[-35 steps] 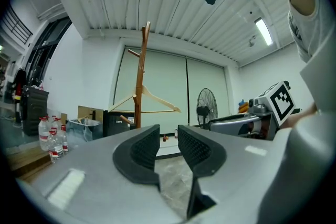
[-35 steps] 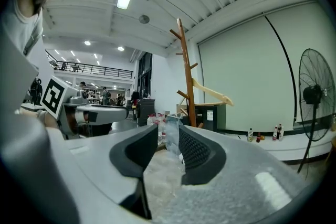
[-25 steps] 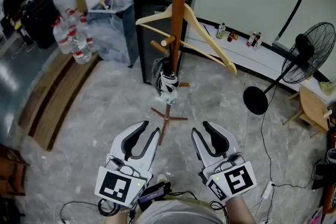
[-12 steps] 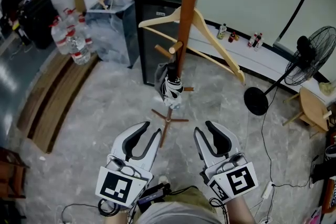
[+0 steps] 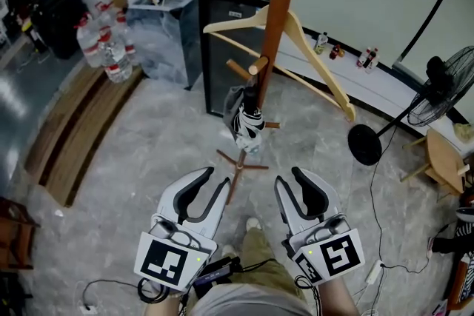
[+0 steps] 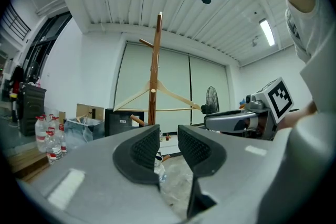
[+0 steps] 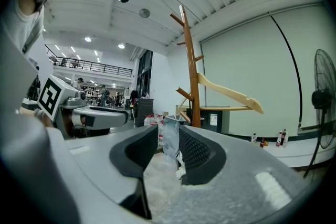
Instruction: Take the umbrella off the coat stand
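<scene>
Coat stand point(image 5: 270, 41) on the floor ahead, umbrella point(image 5: 248, 122) hanging from a low peg, hanger point(image 5: 315, 63) above it, cabinet point(image 5: 226, 26) behind, water bottles point(image 5: 104, 52) far left, fan point(image 5: 441, 89) right, left tool point(image 5: 213, 180) and right tool point(image 5: 290, 177) side by side in front, well apart from the stand.

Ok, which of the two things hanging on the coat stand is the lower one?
The folded umbrella, dark with white patches, close against the coat stand pole; the wooden hanger hangs above it and juts out wide.

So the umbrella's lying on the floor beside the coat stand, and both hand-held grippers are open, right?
Not lying there: the head view shows the umbrella hanging on the coat stand. The left hand-held gripper and right hand-held gripper are open.
</scene>
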Demonstrator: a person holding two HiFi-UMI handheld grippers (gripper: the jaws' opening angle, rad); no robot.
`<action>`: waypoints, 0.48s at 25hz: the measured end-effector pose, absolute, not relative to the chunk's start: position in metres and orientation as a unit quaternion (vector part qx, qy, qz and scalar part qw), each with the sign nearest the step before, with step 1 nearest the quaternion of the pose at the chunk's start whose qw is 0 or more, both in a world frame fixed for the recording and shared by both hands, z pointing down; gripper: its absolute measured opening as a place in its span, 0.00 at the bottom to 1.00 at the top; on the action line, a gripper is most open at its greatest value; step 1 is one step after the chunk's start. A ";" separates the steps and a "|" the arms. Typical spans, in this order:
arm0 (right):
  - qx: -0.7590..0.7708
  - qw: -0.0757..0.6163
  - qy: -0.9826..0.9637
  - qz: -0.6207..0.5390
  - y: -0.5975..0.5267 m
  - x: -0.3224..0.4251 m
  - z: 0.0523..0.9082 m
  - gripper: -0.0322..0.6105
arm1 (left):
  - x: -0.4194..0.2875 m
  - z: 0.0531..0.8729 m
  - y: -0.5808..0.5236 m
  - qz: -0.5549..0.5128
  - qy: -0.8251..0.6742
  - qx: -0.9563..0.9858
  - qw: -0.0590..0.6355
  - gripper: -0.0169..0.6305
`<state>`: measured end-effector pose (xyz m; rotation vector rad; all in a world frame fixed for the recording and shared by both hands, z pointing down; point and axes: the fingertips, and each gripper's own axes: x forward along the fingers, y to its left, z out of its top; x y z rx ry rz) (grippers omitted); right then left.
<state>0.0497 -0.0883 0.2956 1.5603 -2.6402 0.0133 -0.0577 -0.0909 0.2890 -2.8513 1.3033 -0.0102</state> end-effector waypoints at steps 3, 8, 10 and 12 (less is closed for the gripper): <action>0.504 0.023 -0.863 0.003 -0.097 0.050 0.292 0.24 | -0.057 0.286 -0.096 -0.003 0.424 -0.906 0.012 0.19; 0.489 0.024 -0.872 -0.004 -0.109 0.050 0.287 0.24 | -0.056 0.282 -0.106 -0.003 0.439 -0.898 0.018 0.19; 0.488 0.024 -0.872 -0.006 -0.115 0.051 0.286 0.24 | -0.056 0.280 -0.110 -0.001 0.445 -0.895 0.019 0.19; 0.491 0.023 -0.871 -0.008 -0.121 0.053 0.284 0.24 | -0.057 0.278 -0.113 0.000 0.450 -0.893 0.019 0.19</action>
